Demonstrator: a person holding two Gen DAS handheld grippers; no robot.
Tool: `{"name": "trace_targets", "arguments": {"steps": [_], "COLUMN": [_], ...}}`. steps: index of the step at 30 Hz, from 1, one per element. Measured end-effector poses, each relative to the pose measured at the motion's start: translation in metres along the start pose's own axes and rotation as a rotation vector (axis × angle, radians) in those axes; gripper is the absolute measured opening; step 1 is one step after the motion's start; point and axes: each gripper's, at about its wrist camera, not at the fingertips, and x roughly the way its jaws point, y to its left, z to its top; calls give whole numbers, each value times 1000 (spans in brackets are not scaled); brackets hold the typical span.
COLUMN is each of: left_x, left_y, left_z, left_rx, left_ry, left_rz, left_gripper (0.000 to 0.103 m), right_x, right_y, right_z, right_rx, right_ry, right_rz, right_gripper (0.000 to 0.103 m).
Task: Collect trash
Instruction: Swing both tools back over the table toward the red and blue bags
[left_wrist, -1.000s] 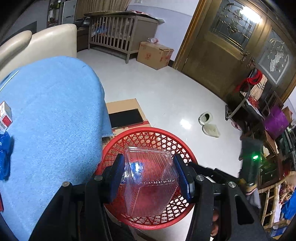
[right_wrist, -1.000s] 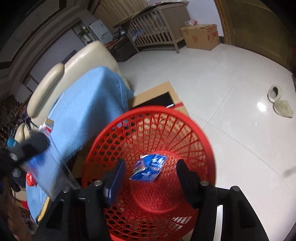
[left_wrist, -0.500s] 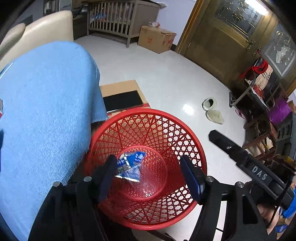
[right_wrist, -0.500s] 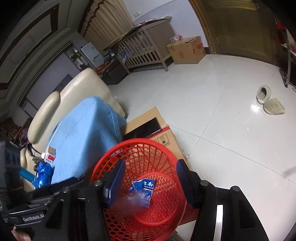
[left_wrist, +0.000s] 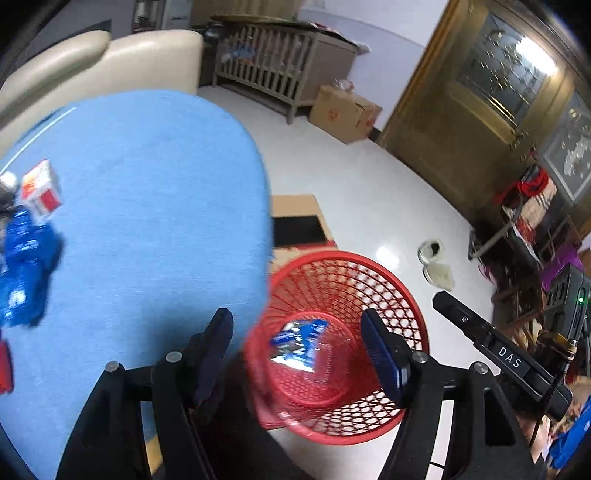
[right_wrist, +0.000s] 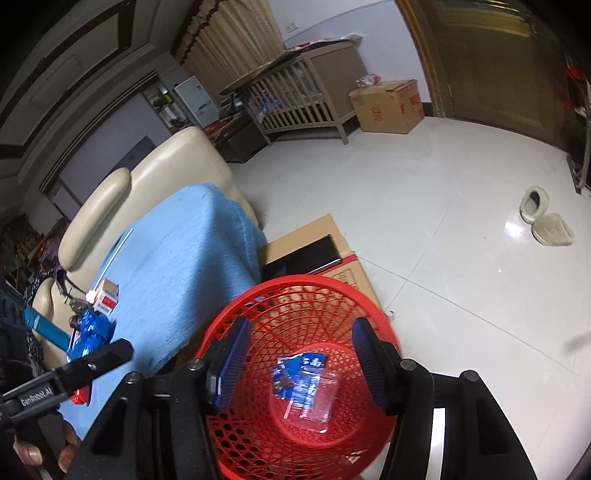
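A red mesh basket (left_wrist: 399, 295) (right_wrist: 258, 302) stands on the floor beside the blue-covered table (left_wrist: 147, 221) (right_wrist: 184, 251). In it lie a blue wrapper (left_wrist: 299, 336) (right_wrist: 299, 373) and a clear plastic box (right_wrist: 319, 400). My left gripper (left_wrist: 299, 347) is open and empty above the basket's left rim. My right gripper (right_wrist: 301, 354) is open and empty over the basket. On the table lie a crumpled blue wrapper (left_wrist: 22, 266) (right_wrist: 90, 332) and a small red and white carton (left_wrist: 40, 190) (right_wrist: 105, 297).
A flat cardboard box with a dark panel (left_wrist: 297, 225) (right_wrist: 314, 251) lies on the floor behind the basket. A cream sofa (right_wrist: 155, 177), a wooden crib (left_wrist: 273, 70), a cardboard box (right_wrist: 388, 105) and slippers (right_wrist: 543, 218) are around the white floor.
My left gripper opened and let the clear plastic box drop into the basket, then swung left toward the table. My right gripper rose and pulled back from the basket.
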Motion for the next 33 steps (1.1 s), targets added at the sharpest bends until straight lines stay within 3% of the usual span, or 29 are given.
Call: {"name": "trace_targets", "arguments": {"steps": [10, 18, 26, 33], "left_x": [-55, -104, -136, -153], "left_y": [68, 149, 219, 254], "left_z": [-21, -46, -77, -103], "left_rx": [-97, -261, -406, -485], "left_ry": [-119, -230, -295, -313], "left_rz": [107, 283, 403, 453], "left_gripper": [73, 76, 76, 76], "right_x": [12, 24, 31, 36], "right_y": [72, 135, 196, 256], "right_z": [-15, -35, -53, -65], "right_rx": [-144, -260, -382, -476], "right_ry": [50, 96, 127, 118], "right_rz": [47, 92, 125, 144], "right_gripper": [63, 64, 64, 76]}}
